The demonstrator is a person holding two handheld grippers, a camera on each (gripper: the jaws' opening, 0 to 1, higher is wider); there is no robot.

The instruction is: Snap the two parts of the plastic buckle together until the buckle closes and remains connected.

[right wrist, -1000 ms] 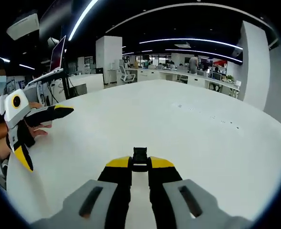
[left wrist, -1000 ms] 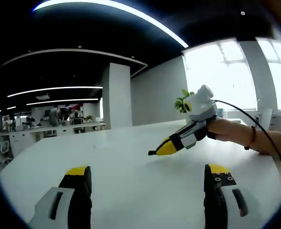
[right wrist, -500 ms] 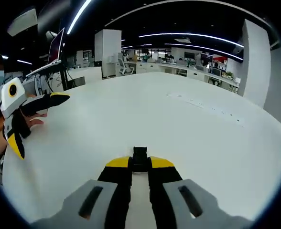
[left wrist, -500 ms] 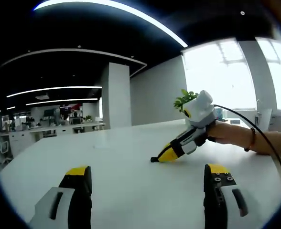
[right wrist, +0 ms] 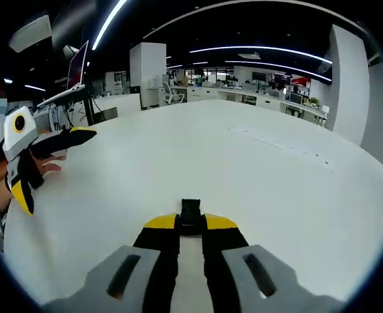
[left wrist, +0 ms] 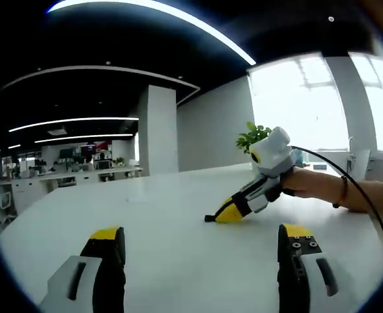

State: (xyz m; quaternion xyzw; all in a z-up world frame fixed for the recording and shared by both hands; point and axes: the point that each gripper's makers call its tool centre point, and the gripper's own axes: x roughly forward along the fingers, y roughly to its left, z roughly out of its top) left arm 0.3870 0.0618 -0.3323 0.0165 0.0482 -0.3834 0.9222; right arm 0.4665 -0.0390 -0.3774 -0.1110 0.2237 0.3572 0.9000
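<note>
While the right gripper (right wrist: pixel 191 225) clamps a black buckle part (right wrist: pixel 191 214) low over the white table (right wrist: pixel 263 176), the left gripper (left wrist: pixel 201 238) hangs open and empty, seemingly awaiting the mating part.

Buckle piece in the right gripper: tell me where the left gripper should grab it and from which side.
Judging from the right gripper view, the black buckle piece sticks out beyond the right gripper, whose fingers pinch its near end. The open left gripper should probably take the free far end, coming head-on from in front.
</note>
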